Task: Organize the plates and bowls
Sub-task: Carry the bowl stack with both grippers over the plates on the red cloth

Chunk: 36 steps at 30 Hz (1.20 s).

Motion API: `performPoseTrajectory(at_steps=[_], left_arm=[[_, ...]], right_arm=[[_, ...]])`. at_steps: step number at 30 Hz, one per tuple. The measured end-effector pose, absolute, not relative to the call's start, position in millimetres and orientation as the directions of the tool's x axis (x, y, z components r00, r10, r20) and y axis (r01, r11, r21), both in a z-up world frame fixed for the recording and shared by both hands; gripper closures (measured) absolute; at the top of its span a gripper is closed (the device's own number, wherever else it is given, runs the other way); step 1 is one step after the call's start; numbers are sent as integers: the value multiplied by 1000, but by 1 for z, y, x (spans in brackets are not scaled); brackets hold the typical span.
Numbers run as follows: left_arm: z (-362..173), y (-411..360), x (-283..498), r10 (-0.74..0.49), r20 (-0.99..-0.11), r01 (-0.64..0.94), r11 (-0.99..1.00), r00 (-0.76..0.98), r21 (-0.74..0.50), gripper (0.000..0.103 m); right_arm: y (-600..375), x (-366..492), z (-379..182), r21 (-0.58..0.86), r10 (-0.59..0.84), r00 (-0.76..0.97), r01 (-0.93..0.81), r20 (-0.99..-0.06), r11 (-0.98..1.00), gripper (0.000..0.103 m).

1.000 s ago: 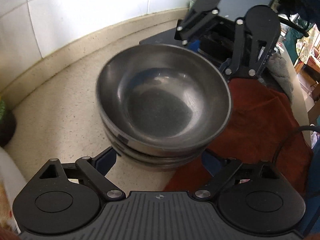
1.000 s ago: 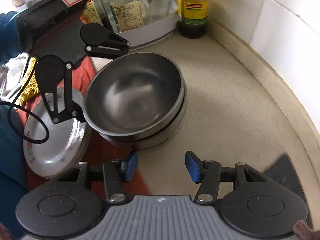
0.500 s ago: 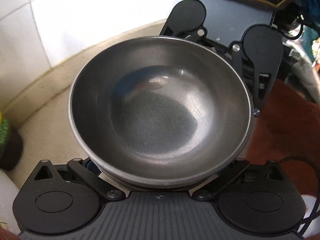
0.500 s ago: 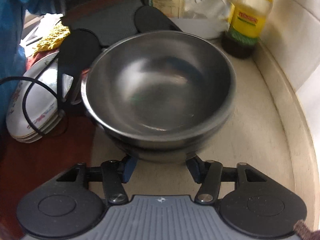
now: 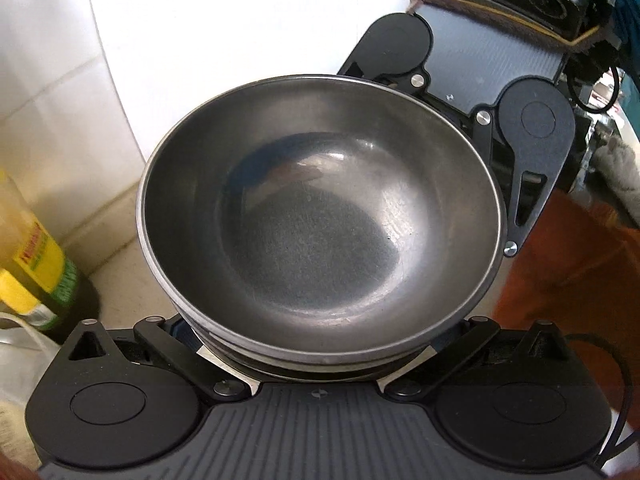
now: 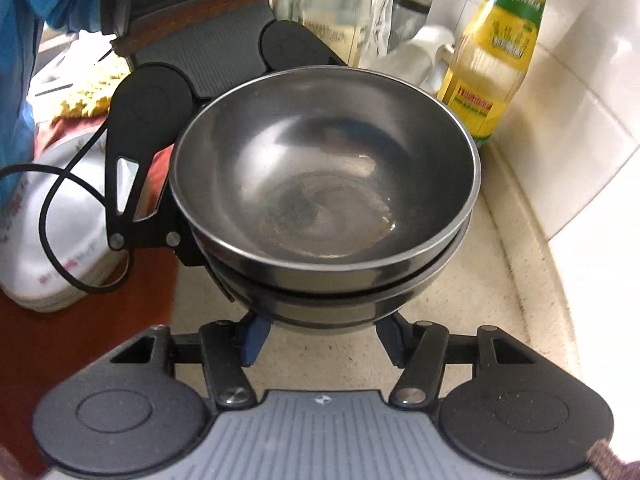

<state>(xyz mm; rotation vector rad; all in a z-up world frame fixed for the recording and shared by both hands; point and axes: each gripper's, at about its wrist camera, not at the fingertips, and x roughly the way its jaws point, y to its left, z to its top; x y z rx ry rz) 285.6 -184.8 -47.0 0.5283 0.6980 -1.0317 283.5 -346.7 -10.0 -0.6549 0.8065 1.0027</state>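
Note:
A stack of dark metal bowls [image 5: 320,216] fills the left wrist view and also shows in the right wrist view [image 6: 324,184]. It is held up off the beige counter between the two grippers, which face each other. My left gripper [image 5: 316,354] has its jaws wide apart under the stack's near side, fingers mostly hidden by the bowls. My right gripper [image 6: 324,336] is open, its blue-padded fingers [image 6: 254,340] on either side of the stack's base. A stack of white patterned plates [image 6: 52,240] sits at left on a red-brown cloth [image 6: 80,344].
A yellow-labelled oil bottle [image 6: 496,56] stands by the white tiled wall [image 6: 580,120]; it also shows in the left wrist view [image 5: 36,264]. Clear bottles and a plastic bag [image 6: 348,12] stand behind. A black cable [image 6: 60,216] loops over the plates. The beige counter [image 6: 500,300] curves up at the wall.
The bowl stack has come up off the counter and much closer to both cameras, carried toward the oil bottle. Both grippers have moved in against the stack's base.

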Motion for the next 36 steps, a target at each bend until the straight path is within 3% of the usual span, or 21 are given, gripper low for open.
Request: performPoseTrajectory(at_steps=[17,36], left_arm=[[16,-130,171,-549,-715,862,484,434,152,0],[-21,-126,63,-460,-750,784,609,475,123,0]], right_arm=[[-296,176,79,-149,526,364,-902,-769,406,49],[-273,81,42,-84,552,269,-938,-789,337,49]])
